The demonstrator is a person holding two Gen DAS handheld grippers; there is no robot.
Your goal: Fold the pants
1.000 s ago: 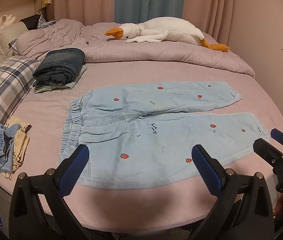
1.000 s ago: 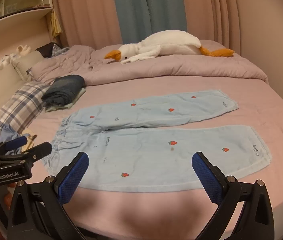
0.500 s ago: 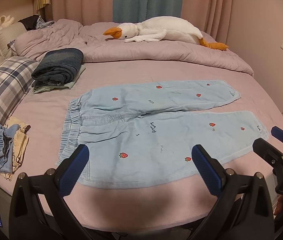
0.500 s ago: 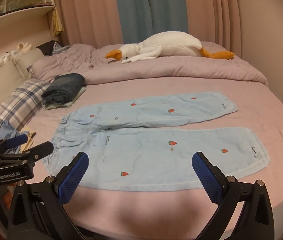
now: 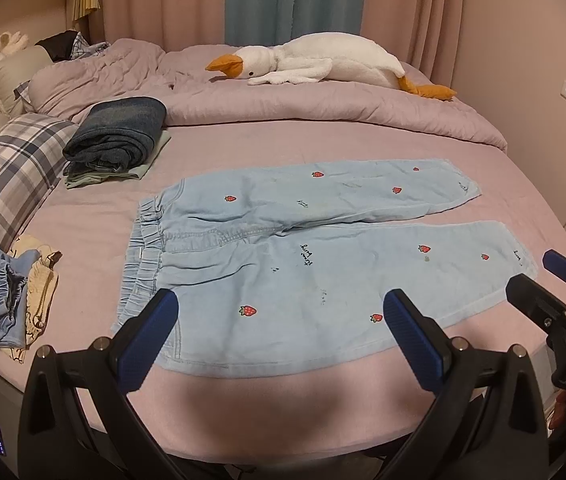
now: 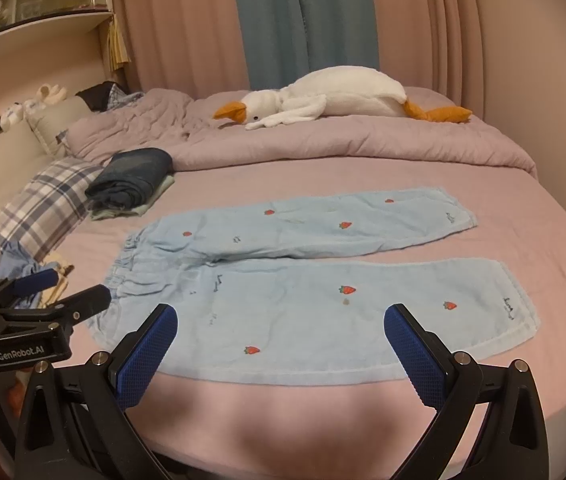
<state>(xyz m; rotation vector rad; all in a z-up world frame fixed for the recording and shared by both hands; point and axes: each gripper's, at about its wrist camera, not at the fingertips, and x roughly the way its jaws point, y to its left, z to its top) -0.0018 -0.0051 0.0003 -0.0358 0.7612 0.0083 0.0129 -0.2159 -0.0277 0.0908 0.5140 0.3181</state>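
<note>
**Inspector:** Report position and readiness, left to right.

**Operator:** My left gripper (image 5: 279, 316) hangs over the near edge of the bed (image 5: 323, 140), jaws wide apart, holding nothing. It sits near the waistband end. My right gripper (image 6: 281, 330) is likewise spread and empty, near the hem end. The pants (image 5: 303, 256) lie flat on the pink sheet, waistband left, hems right, legs slightly splayed.

**Inspector:** Material findings?

**Operator:** Light blue, thin washed denim with strawberry motifs; gathered elastic waistband, straight stitched hems. It looks limp and likely to drape and crease.

**Inspector:** Recommended method?

**Operator:** In my judgement, pinch the near leg at the waistband and hem together, lift evenly, and lay it over the far leg, edges matched. Unequal lift would skew the seam. The folded jeans (image 5: 117, 134) far left stay undisturbed.
</note>
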